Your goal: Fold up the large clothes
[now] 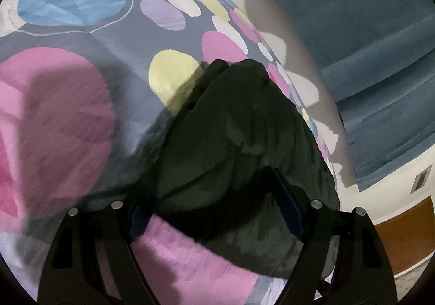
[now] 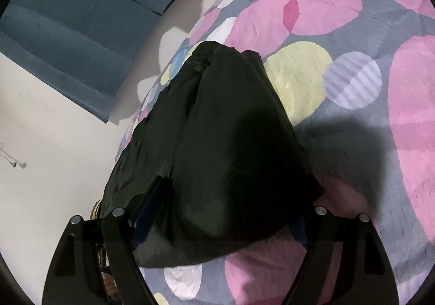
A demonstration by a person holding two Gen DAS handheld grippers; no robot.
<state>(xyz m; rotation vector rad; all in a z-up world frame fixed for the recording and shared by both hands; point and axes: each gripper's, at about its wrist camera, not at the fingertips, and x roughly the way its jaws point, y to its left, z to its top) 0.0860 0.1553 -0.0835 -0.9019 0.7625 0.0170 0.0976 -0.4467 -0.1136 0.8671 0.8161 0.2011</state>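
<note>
A dark garment (image 1: pixel 239 125) is seen lying on a bed covered by a grey bedspread (image 1: pixel 114 41) printed with pink, yellow, blue and lilac circles, close to the edge of the bed that faces a pale wall. In the left wrist view, the near end of the garment is spread between the jaws of the left gripper (image 1: pixel 214 210): the jaws stand wide apart, the right-hand pad is laid against the cloth's surface, and the left-hand pad is partly hidden behind a fold of it. Whether the pads are pressed on the cloth cannot be told from this view, since the fabric is bunched over them. In the right wrist view, the same garment (image 2: pixel 225 142) is seen as a long dark heap running away from the camera, its near end draped between the widely parted jaws of the right gripper (image 2: pixel 223 223); the left-hand pad is set along a seam edge, while the right-hand pad is almost wholly covered by the cloth. Here too a firm hold cannot be confirmed. A blue curtain (image 1: pixel 367 60) is seen hanging on the wall beyond the bed, and a brown panel (image 1: pixel 407 234) is visible low on that wall.
</note>
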